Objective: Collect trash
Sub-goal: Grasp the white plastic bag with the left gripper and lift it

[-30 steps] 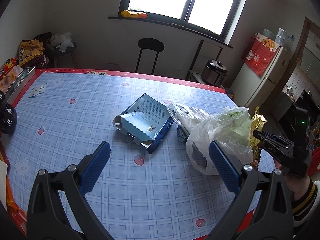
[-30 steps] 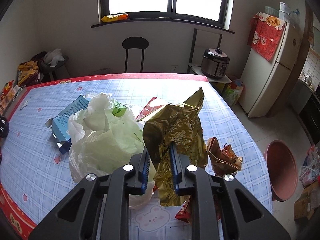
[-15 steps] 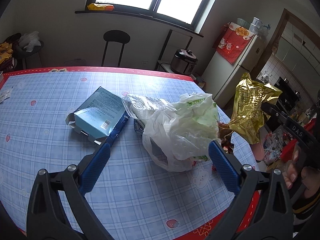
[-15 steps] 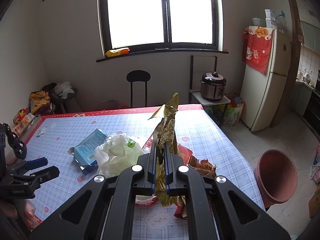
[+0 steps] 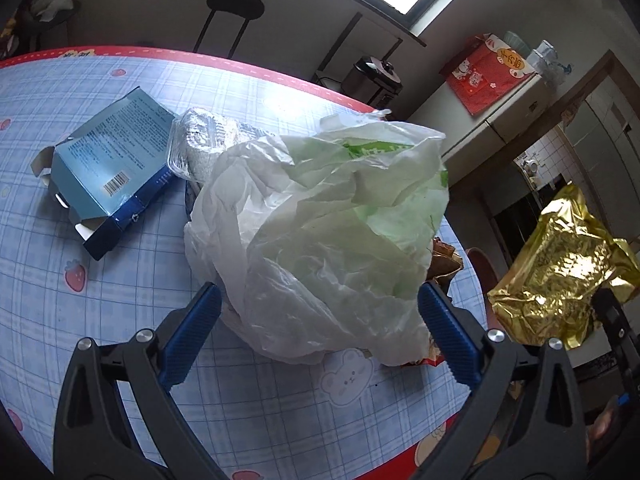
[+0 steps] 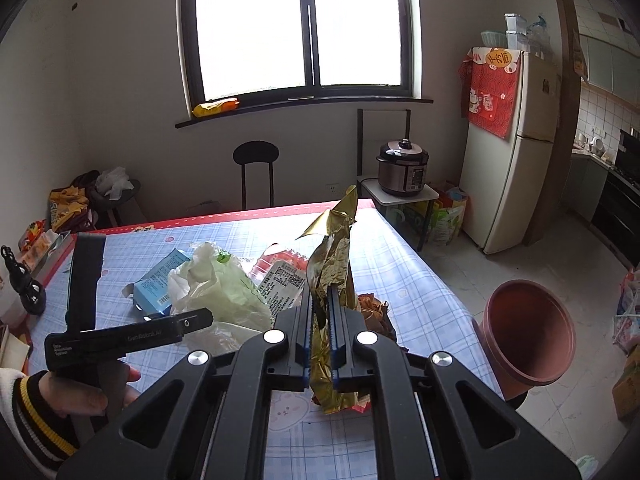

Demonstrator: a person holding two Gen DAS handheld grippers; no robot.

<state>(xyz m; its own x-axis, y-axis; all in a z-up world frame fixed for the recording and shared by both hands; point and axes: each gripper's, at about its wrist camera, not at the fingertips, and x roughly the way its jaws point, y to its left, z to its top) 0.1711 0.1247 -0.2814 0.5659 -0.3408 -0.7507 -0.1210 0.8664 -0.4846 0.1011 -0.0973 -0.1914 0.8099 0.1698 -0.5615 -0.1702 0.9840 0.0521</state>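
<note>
My right gripper (image 6: 320, 312) is shut on a crumpled gold foil wrapper (image 6: 334, 256) and holds it up above the table's right edge; the wrapper also shows in the left wrist view (image 5: 556, 268). My left gripper (image 5: 320, 320) is open, its blue pads on either side of a white and green plastic bag (image 5: 328, 232) lying on the table (image 5: 100, 300). The bag also shows in the right wrist view (image 6: 220, 288). A blue carton (image 5: 108, 168), a clear plastic tray (image 5: 204, 140) and brown wrappers (image 5: 444, 260) lie around the bag.
A reddish-brown bin (image 6: 528, 328) stands on the floor right of the table. A fridge (image 6: 516, 148), a rice cooker (image 6: 402, 168) and a black stool (image 6: 256, 160) stand beyond. A red printed packet (image 6: 280, 272) lies behind the bag.
My left gripper has moved forward and down, so the plastic bag now lies between its open fingers. My right gripper has lifted the gold wrapper and drawn it towards the table's right edge.
</note>
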